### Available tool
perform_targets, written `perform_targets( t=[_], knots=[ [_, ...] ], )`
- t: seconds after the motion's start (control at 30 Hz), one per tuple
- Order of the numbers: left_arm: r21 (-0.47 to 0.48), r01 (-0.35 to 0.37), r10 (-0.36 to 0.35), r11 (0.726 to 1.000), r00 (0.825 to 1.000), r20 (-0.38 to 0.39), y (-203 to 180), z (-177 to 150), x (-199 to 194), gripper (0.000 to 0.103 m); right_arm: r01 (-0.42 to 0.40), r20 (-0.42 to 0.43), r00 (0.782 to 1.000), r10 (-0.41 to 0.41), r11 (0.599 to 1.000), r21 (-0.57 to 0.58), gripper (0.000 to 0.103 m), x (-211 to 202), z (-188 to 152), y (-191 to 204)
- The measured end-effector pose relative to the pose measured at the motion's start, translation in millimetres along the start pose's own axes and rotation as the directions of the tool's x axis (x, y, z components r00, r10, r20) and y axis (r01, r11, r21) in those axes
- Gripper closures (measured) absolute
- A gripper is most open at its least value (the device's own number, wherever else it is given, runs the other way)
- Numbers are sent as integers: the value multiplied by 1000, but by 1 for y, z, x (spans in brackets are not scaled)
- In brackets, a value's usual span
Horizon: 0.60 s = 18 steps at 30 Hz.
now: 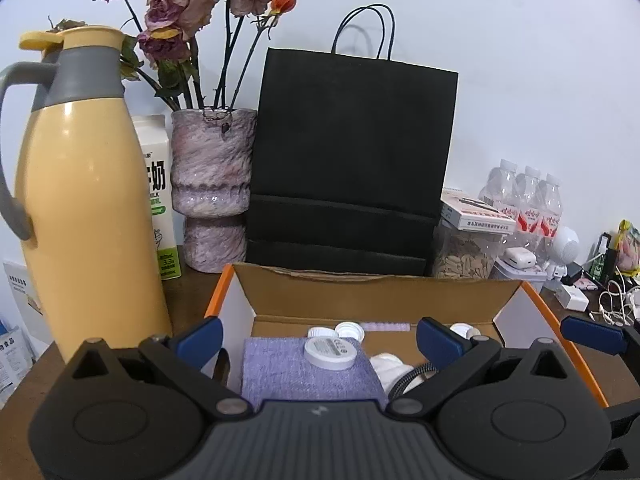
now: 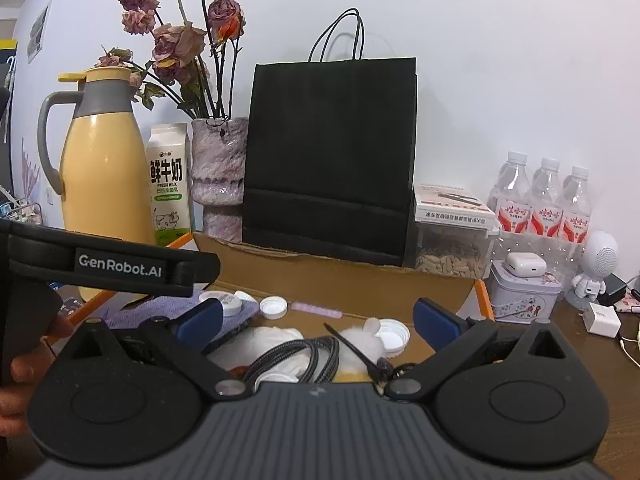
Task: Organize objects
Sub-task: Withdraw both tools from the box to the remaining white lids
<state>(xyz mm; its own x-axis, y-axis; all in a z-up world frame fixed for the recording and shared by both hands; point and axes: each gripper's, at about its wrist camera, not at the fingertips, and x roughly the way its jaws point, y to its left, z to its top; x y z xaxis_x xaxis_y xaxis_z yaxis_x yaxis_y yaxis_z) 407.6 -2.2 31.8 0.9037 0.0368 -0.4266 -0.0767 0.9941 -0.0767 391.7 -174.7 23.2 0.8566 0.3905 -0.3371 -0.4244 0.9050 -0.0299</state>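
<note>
Both tools stand wide and empty: the left gripper point(image 1: 320, 338) and right gripper point(image 2: 318, 320) hover over the orange-edged cardboard box point(image 1: 376, 292), which holds one purple cloth point(image 1: 296, 368) and three white caps point(image 2: 394, 336). Far right stand three clear water bottles point(image 2: 544, 196).

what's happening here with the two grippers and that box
A person holds a gripper in each hand over an open cardboard box. The left gripper and right gripper are both open and hold nothing. In the box lie a purple cloth, a white jar, loose white caps and a braided cable.
</note>
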Motion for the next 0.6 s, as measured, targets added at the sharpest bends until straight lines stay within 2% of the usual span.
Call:
perform_targets(
  t=[0.3, 0.6],
  knots=[
    [1, -11, 11, 1000, 1000, 8, 1, -17, -25, 0, 12, 5, 1000, -12, 1000, 20, 0, -28, -12, -7],
    [-6, -11, 11, 1000, 1000, -3, -7, -36, -54, 0, 32, -25, 999, -31, 999, 29, 0, -64, -26, -11]
  ],
)
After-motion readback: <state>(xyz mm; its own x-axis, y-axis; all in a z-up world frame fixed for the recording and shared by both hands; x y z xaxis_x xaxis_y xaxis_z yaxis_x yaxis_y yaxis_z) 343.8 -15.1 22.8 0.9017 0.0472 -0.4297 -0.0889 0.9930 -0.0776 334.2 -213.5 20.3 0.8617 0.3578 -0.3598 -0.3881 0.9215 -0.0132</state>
